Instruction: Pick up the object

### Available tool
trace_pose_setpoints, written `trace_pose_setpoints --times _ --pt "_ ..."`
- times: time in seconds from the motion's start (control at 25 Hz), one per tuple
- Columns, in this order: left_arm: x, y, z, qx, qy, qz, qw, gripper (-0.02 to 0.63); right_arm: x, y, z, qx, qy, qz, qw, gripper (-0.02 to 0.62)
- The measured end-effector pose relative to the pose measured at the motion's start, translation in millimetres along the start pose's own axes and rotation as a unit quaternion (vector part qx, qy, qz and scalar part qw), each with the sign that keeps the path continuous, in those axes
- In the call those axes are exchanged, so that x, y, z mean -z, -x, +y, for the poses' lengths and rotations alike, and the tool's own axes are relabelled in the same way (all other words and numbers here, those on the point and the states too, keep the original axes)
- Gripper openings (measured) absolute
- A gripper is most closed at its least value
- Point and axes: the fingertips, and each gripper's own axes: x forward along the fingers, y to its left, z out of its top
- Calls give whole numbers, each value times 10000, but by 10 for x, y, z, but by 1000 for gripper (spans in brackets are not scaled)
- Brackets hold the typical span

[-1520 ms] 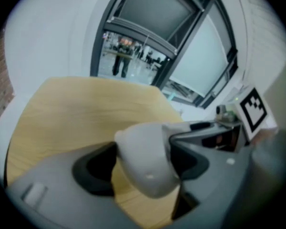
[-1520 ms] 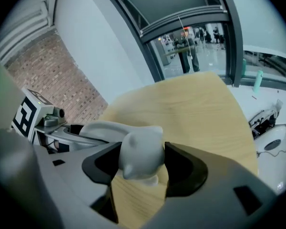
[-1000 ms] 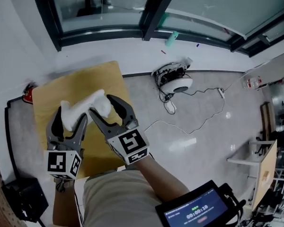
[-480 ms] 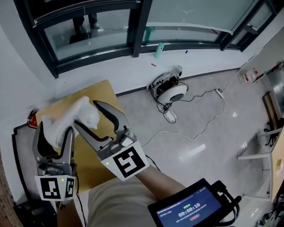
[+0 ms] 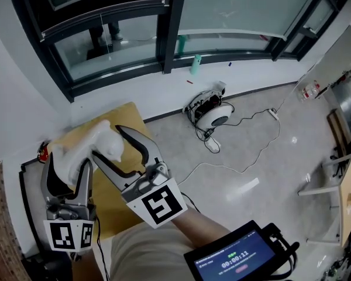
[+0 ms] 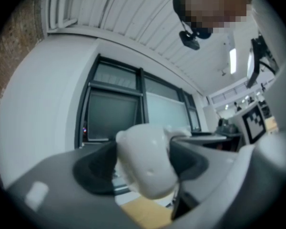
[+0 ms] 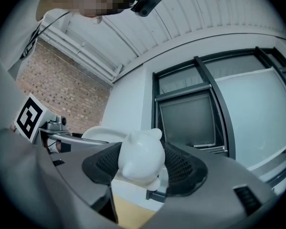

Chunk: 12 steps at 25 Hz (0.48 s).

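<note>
A white glossy animal-shaped figure (image 5: pixel 92 141) hangs in the air above a light wooden table (image 5: pixel 131 122), held from both ends. My left gripper (image 5: pixel 66 163) is shut on its rounded body (image 6: pixel 148 163) at the left of the head view. My right gripper (image 5: pixel 116 144) is shut on the eared head end (image 7: pixel 140 157), whose two small ears point up in the right gripper view. The two grippers stand close side by side and tilt upward towards the windows. The figure's underside is hidden by the jaws.
Dark-framed windows (image 5: pixel 164 28) run along the far wall. A round white device (image 5: pixel 213 113) with tangled cables (image 5: pixel 245 157) lies on the grey floor to the right. A red item (image 5: pixel 42 151) sits at the table's left edge. A timer screen (image 5: pixel 237 259) is strapped near the right forearm.
Both grippers, with the white figure between them, rose and shifted left in the head view over the first half second. Since then they have held almost still.
</note>
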Motion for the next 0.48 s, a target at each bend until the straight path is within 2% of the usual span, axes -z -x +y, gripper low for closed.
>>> trace_pose_setpoints --times 0.24,0.48 --pt "-19 1 -12 12 -46 -14 10000 336 -12 11 -3 6 11 -7 10000 282" --pt "27 -7 4 25 76 34 10000 336 6 -1 -1 27 -17 11 10000 282"
